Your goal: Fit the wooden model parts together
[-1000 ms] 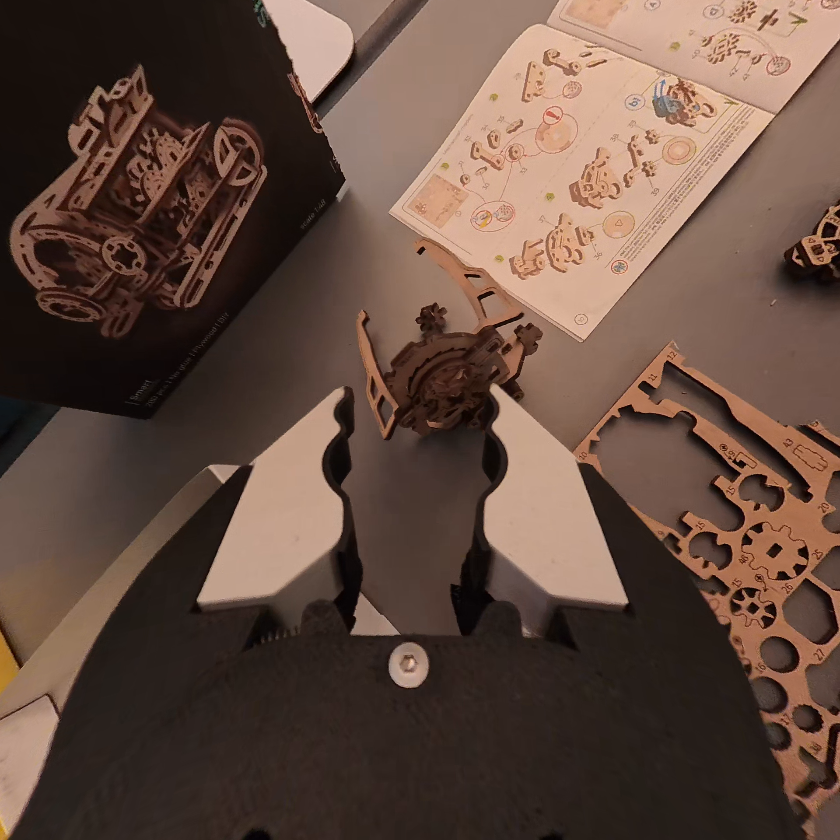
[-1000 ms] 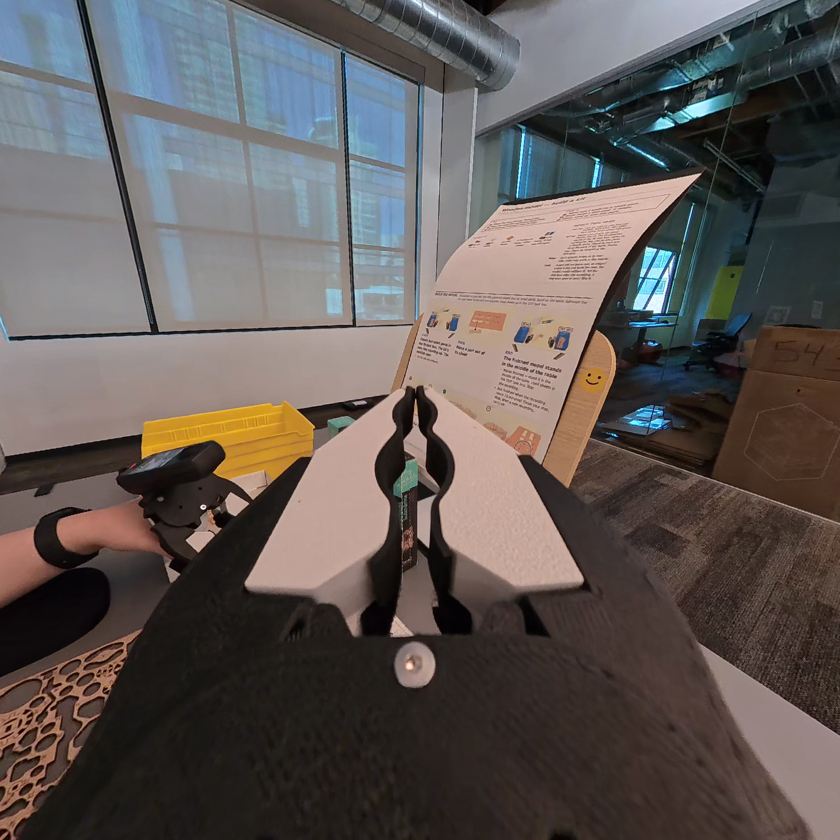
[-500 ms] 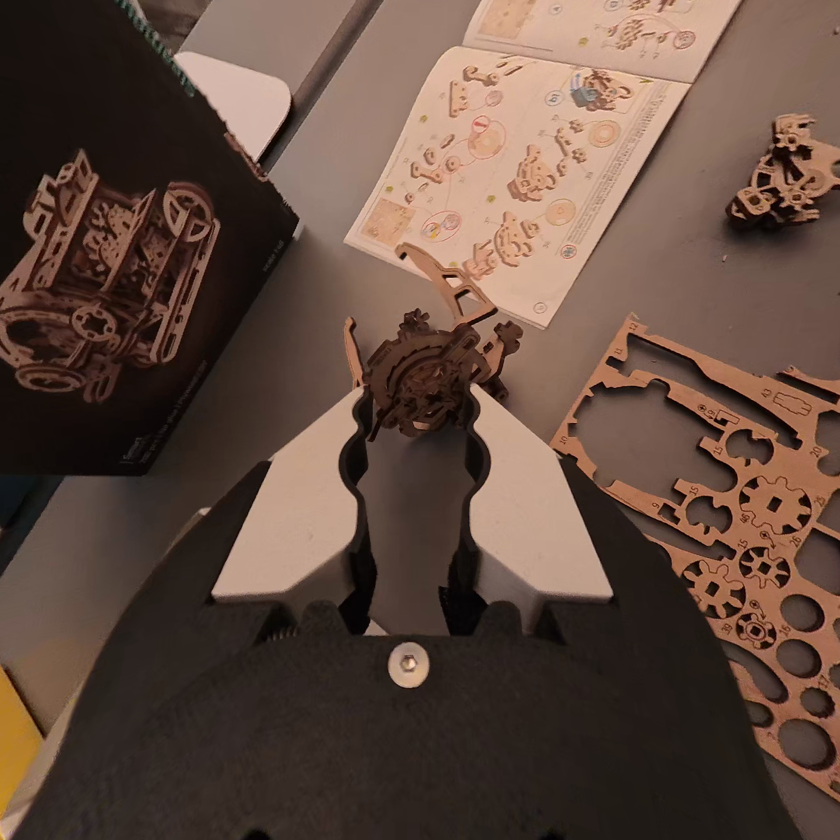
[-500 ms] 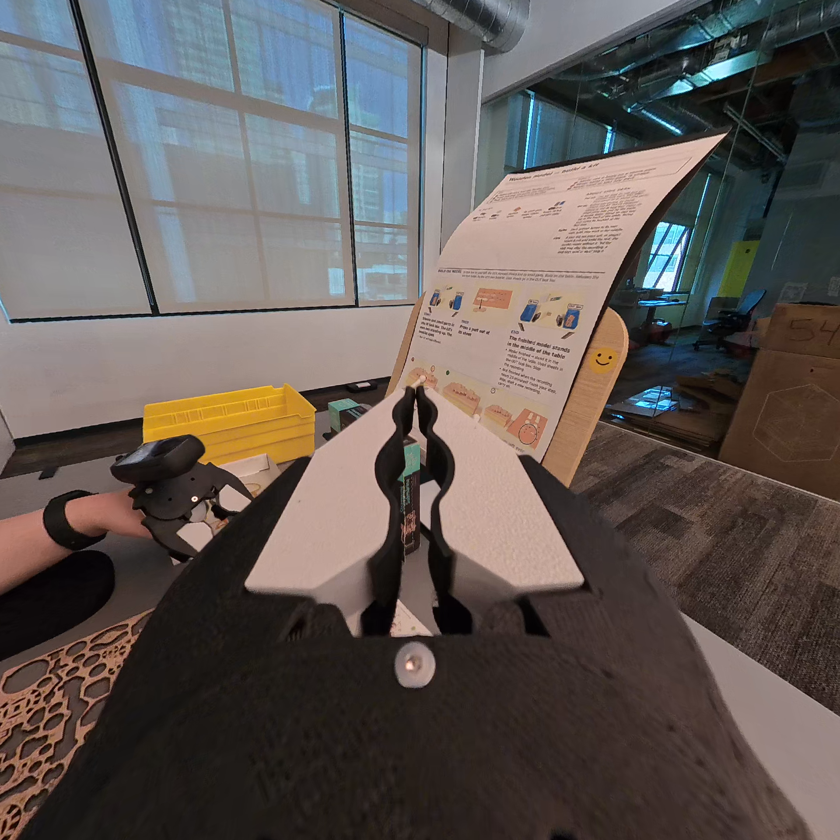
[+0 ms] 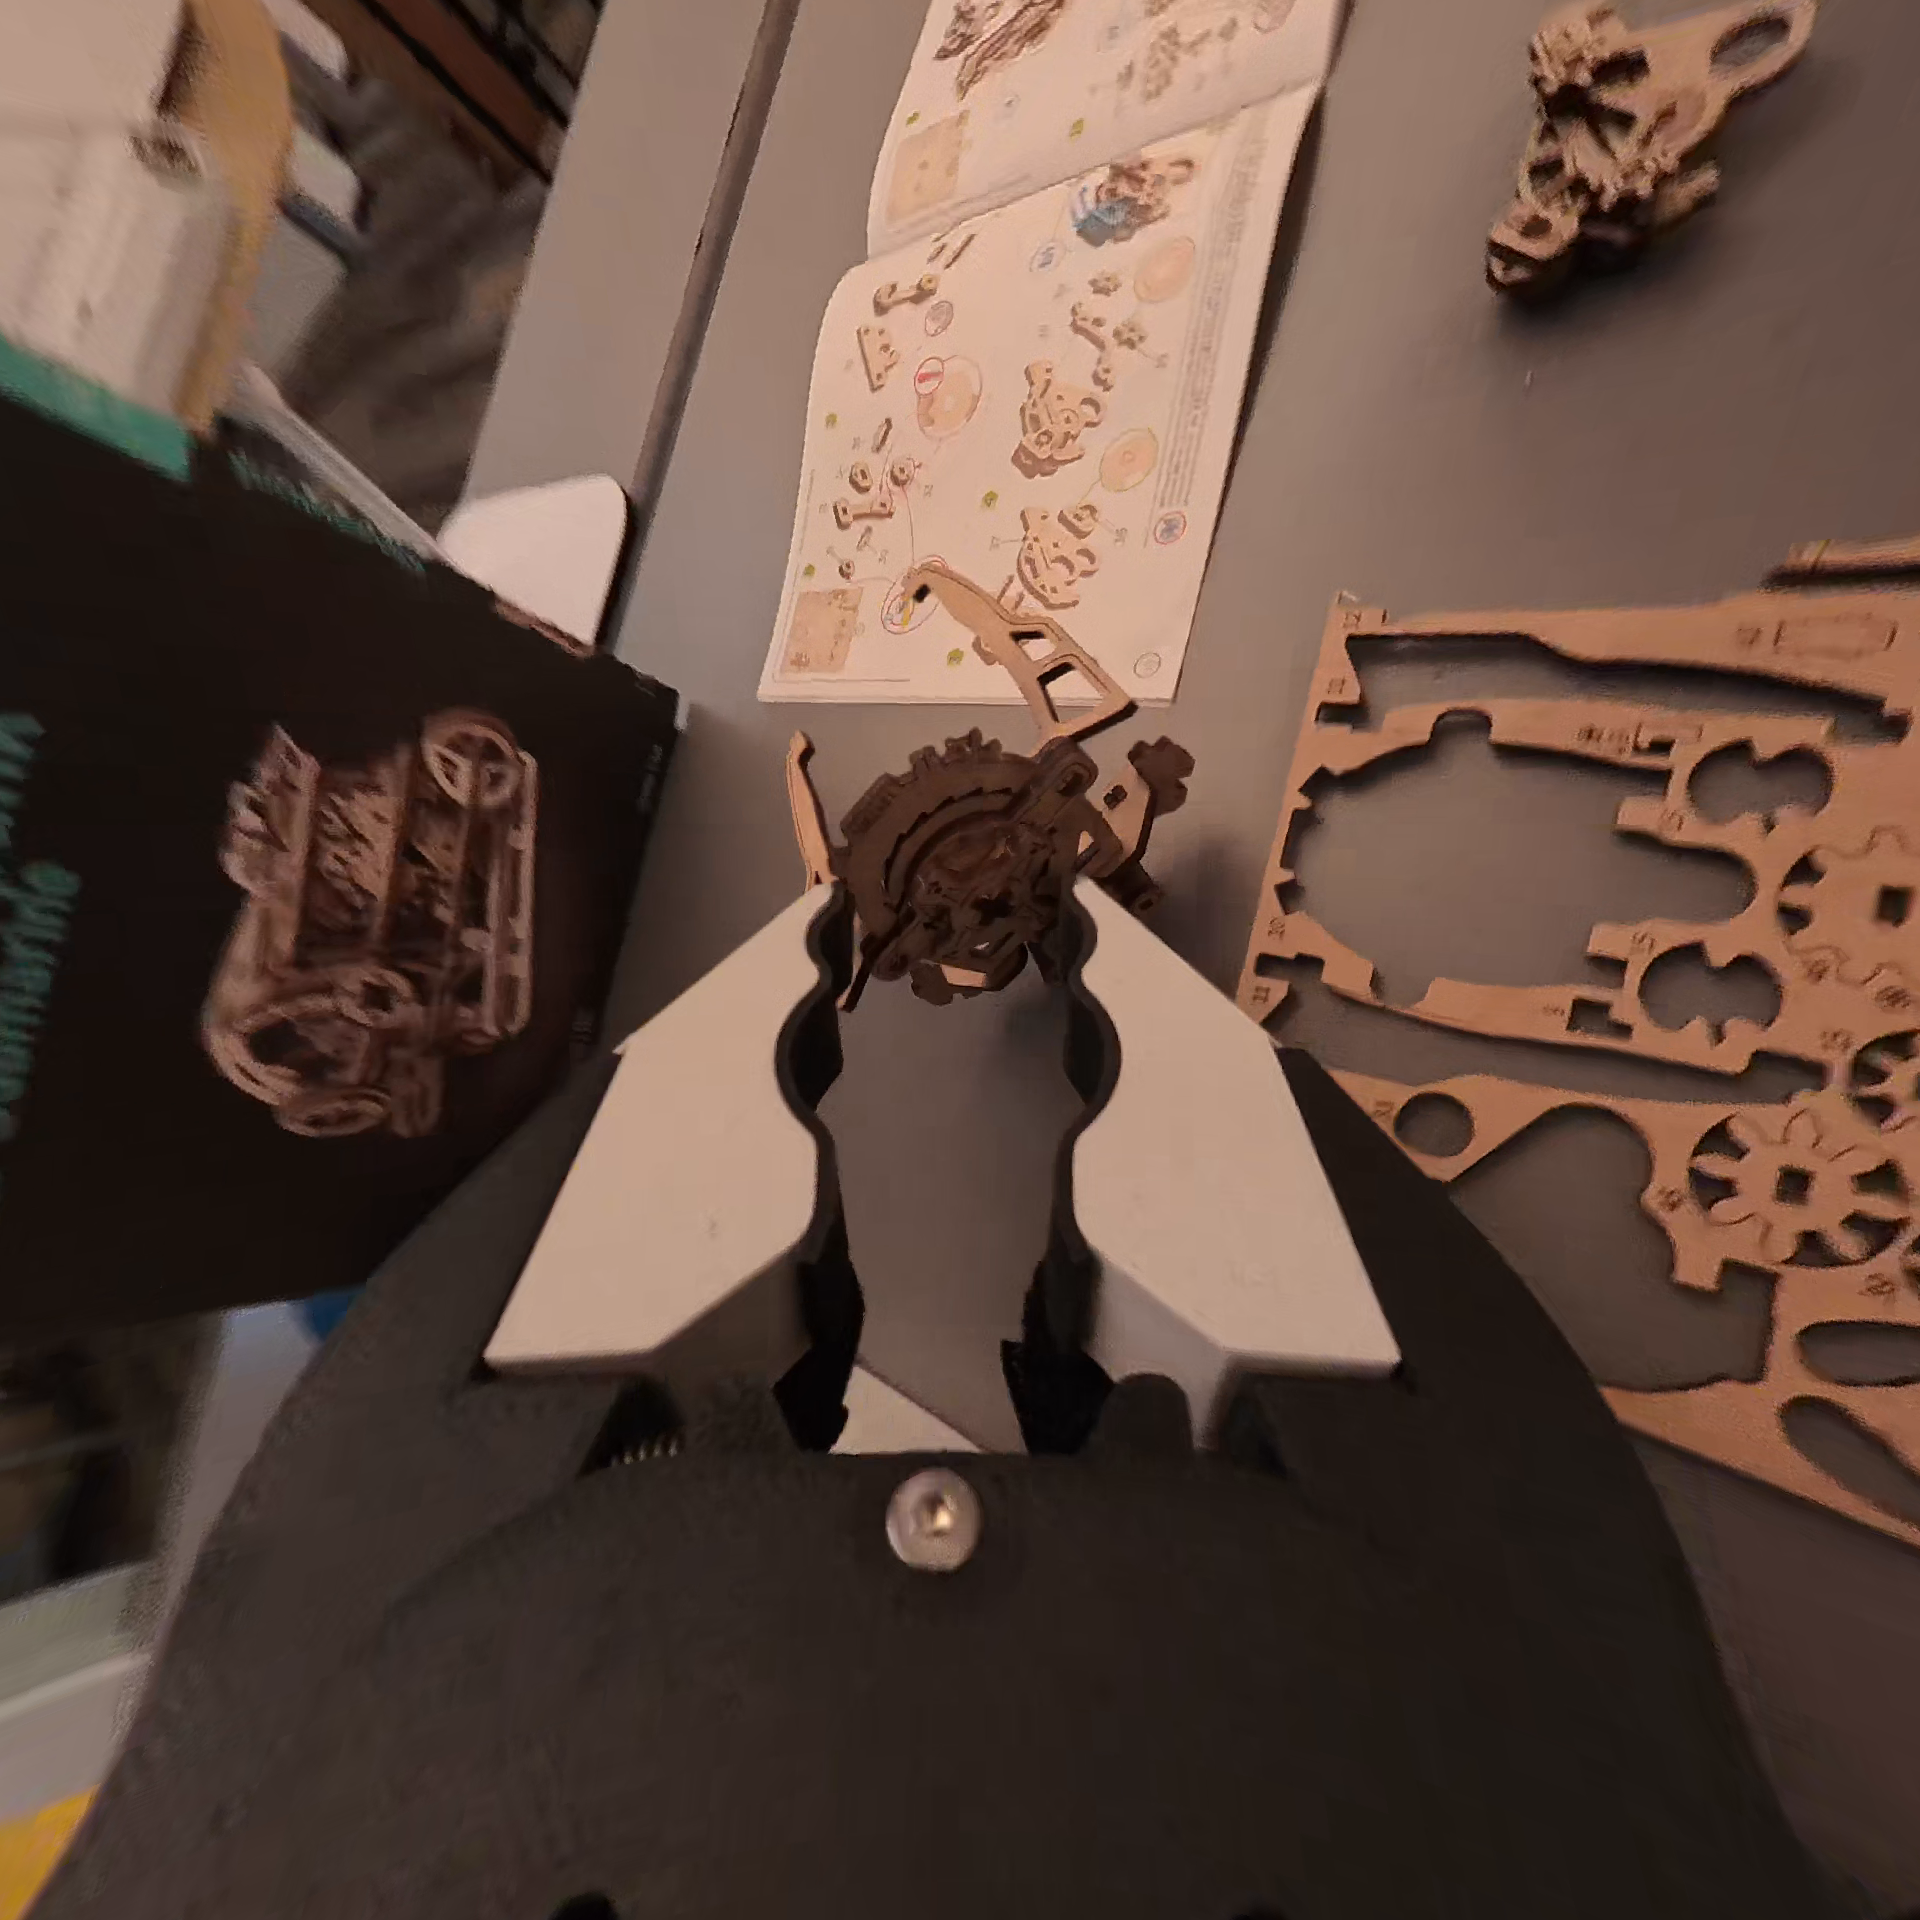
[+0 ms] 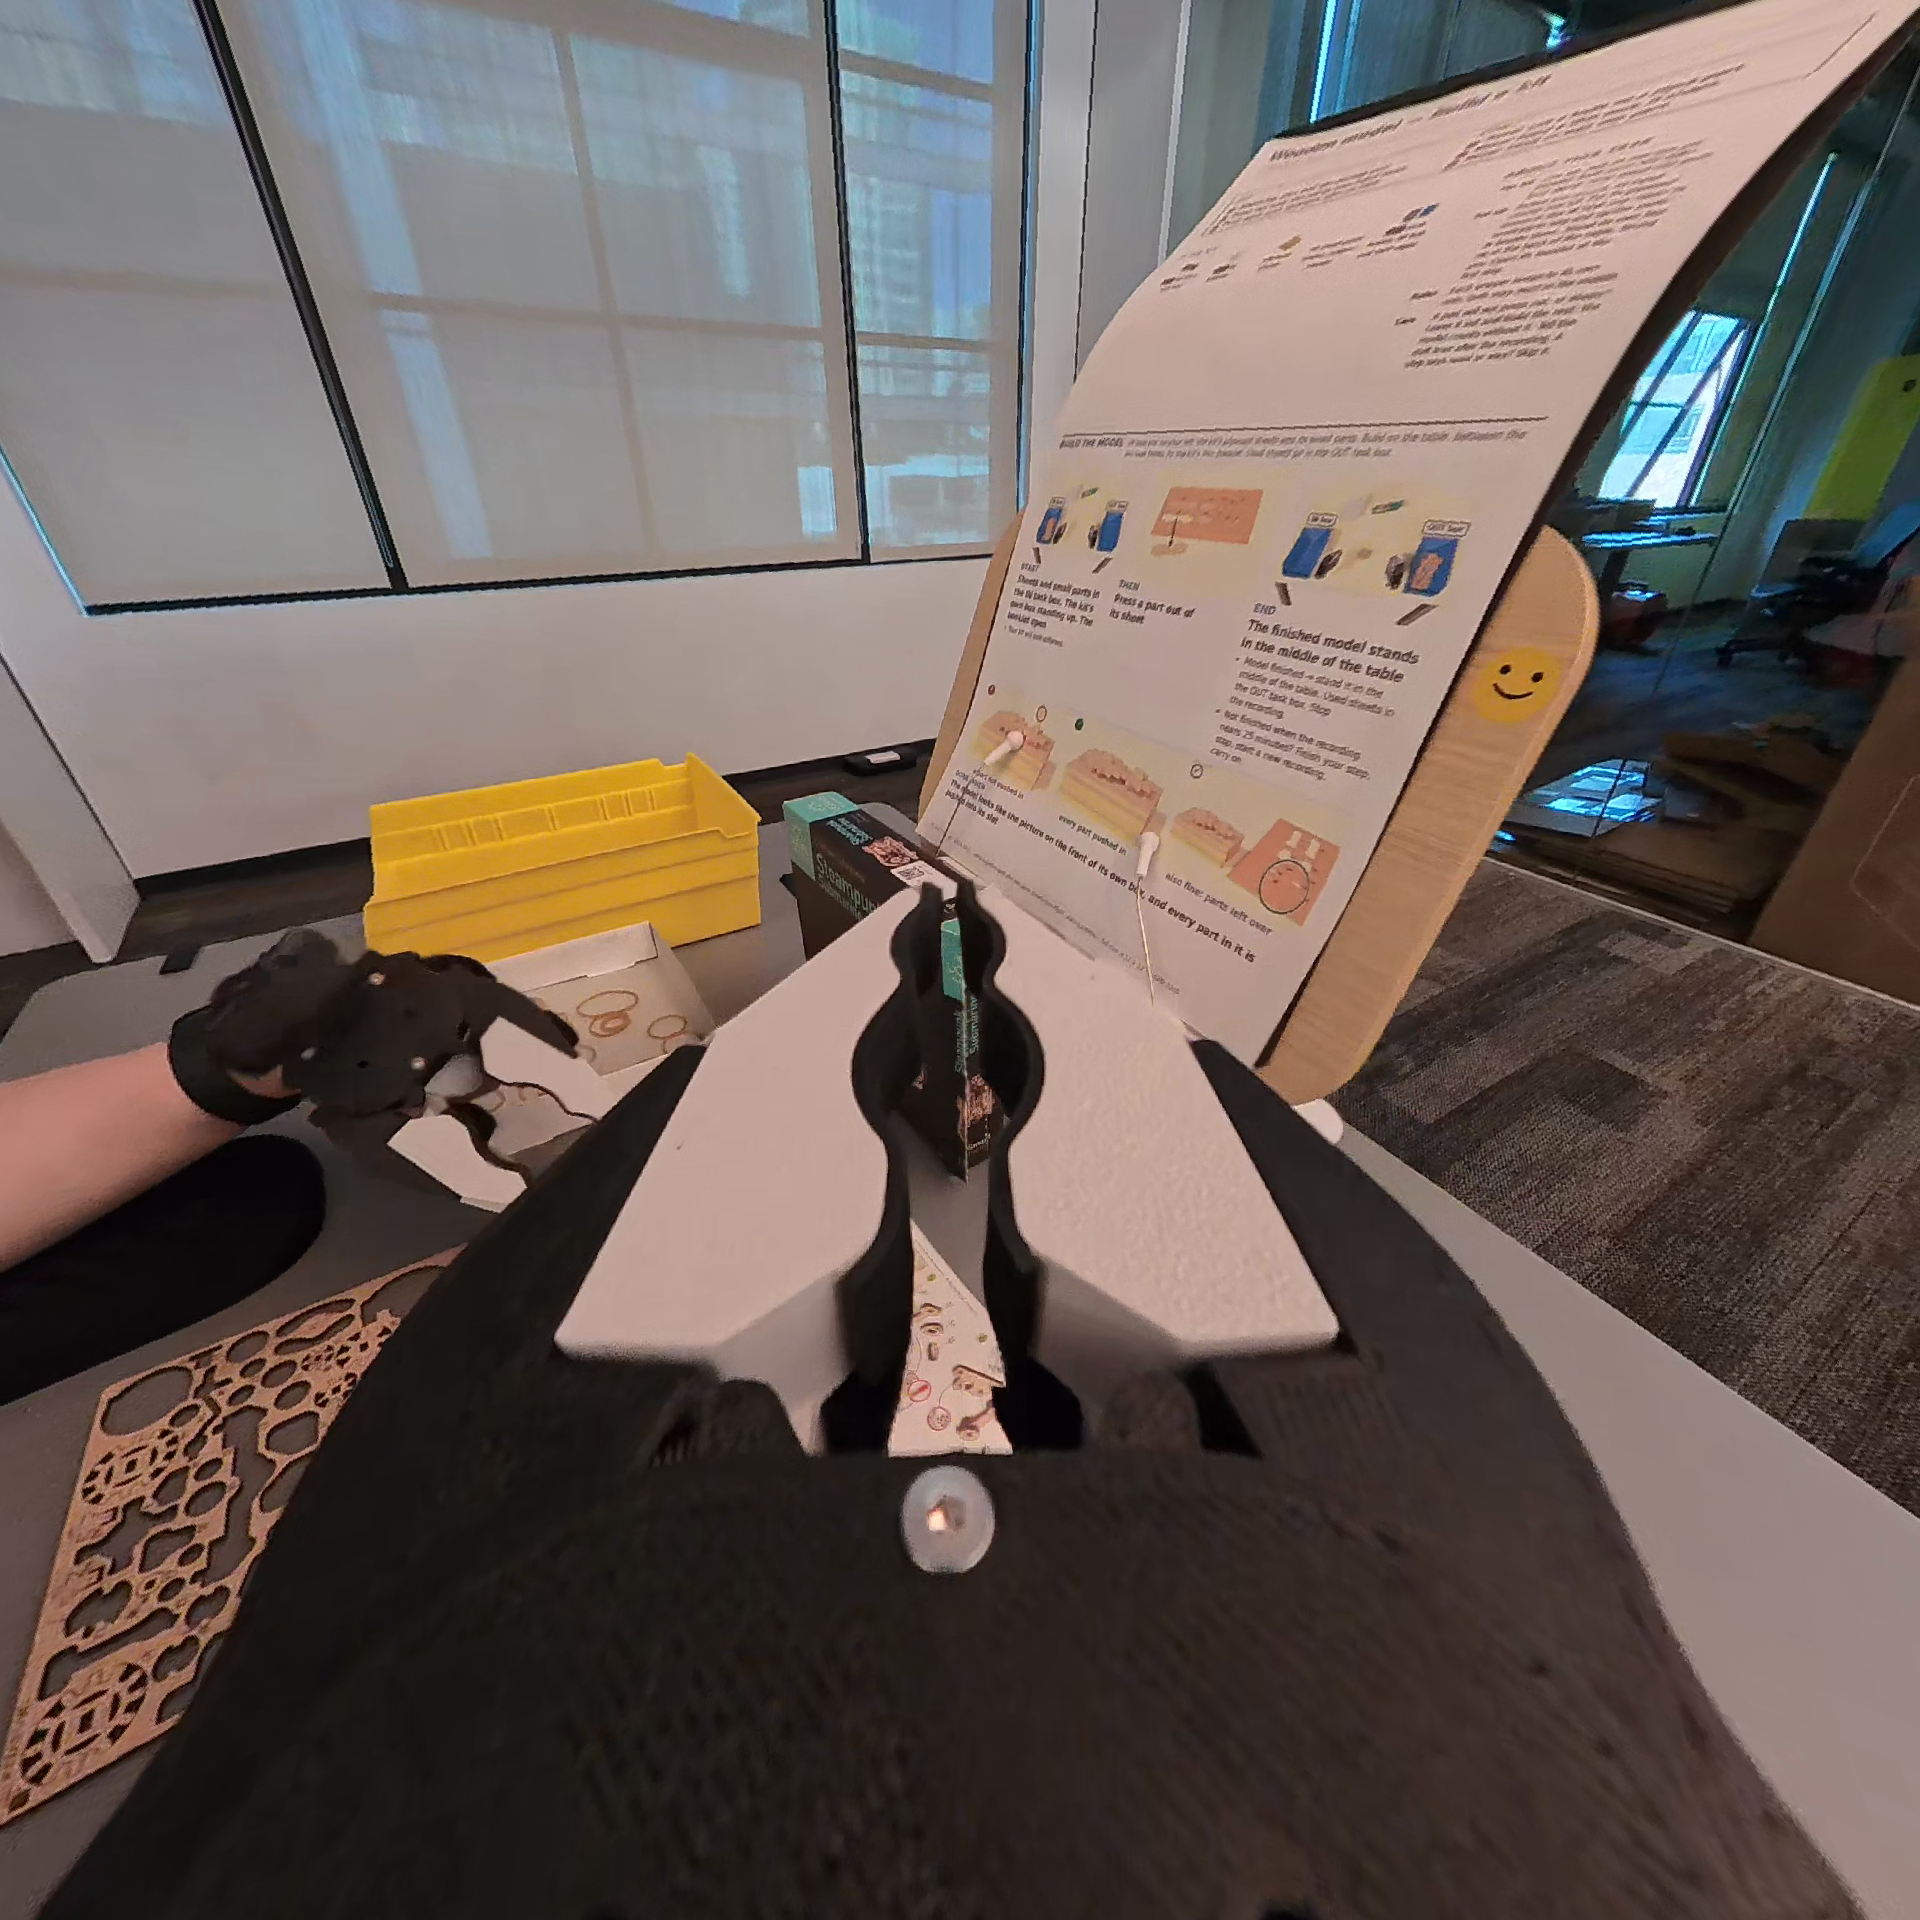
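My left gripper (image 5: 954, 904) is shut on a dark wooden gear assembly (image 5: 977, 862) with two curved pale arms, held at the fingertips above the grey table (image 5: 1455, 468). It also shows in the right wrist view (image 6: 384, 1049), held by a gloved hand at the left with the assembly hanging below it. A second wooden sub-assembly (image 5: 1621, 135) lies at the far right of the table. My right gripper (image 6: 945, 904) is shut and empty, raised over the table and facing the stand.
A punched wooden parts sheet (image 5: 1558, 935) lies to the right, also seen in the right wrist view (image 6: 156, 1507). An open booklet (image 5: 1039, 416) lies ahead, and the black kit box (image 5: 312, 935) stands left. A yellow bin (image 6: 561, 852), a white box (image 6: 613, 997) and an instruction board (image 6: 1299, 571) stand behind.
My left gripper moved forward over the gear assembly and shut on it, then swung it up and to the left. My right gripper stayed shut and tilted down toward the table.
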`<state>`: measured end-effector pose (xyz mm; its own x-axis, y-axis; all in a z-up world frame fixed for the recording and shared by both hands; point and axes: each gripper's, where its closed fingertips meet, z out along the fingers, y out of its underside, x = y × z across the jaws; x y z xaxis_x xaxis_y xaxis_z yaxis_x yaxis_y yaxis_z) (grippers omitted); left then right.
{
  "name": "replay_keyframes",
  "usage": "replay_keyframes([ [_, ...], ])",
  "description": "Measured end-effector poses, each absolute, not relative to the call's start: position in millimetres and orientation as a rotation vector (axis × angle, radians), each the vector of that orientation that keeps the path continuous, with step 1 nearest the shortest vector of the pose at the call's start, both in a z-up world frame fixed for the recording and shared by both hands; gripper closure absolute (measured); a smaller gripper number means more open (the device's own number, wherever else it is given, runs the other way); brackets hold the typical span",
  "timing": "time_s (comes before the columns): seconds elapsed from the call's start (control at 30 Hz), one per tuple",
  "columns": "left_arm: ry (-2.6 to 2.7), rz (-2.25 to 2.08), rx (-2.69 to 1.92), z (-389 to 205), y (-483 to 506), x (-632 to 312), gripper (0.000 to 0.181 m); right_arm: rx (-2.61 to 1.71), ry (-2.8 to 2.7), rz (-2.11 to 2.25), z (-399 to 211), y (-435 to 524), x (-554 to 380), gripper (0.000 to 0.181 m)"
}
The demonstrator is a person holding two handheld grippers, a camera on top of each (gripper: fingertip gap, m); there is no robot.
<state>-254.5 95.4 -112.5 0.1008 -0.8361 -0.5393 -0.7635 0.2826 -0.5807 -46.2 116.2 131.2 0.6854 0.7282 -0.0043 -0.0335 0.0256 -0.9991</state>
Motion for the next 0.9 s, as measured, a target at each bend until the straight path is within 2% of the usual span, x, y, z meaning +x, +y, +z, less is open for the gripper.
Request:
replay_keyframes([
  [0.03,1.687,-0.036,-1.411,-111.6,95.7,-254.4,0.143,-1.441,-0.625,0.654,129.9,116.5,-48.7,0.18],
  [0.13,1.717,0.128,-1.21,-108.3,96.6,-250.7,0.144,-1.46,-0.647,0.651,123.7,119.1,-56.3,0.179],
  [0.23,1.719,0.106,-1.167,-103.6,89.2,-242.4,0.144,-1.481,-0.673,0.657,116.5,121.8,-65.3,0.179],
  [0.67,1.595,0.205,-0.637,-20.6,26.8,-195.1,0.144,-1.482,-1.043,0.822,79.9,92.0,-125.8,0.176],
  [0.9,1.615,0.155,-0.701,-32.8,33.0,-195.6,0.144,-1.581,-1.146,0.943,53.0,79.8,-123.3,0.166],
])
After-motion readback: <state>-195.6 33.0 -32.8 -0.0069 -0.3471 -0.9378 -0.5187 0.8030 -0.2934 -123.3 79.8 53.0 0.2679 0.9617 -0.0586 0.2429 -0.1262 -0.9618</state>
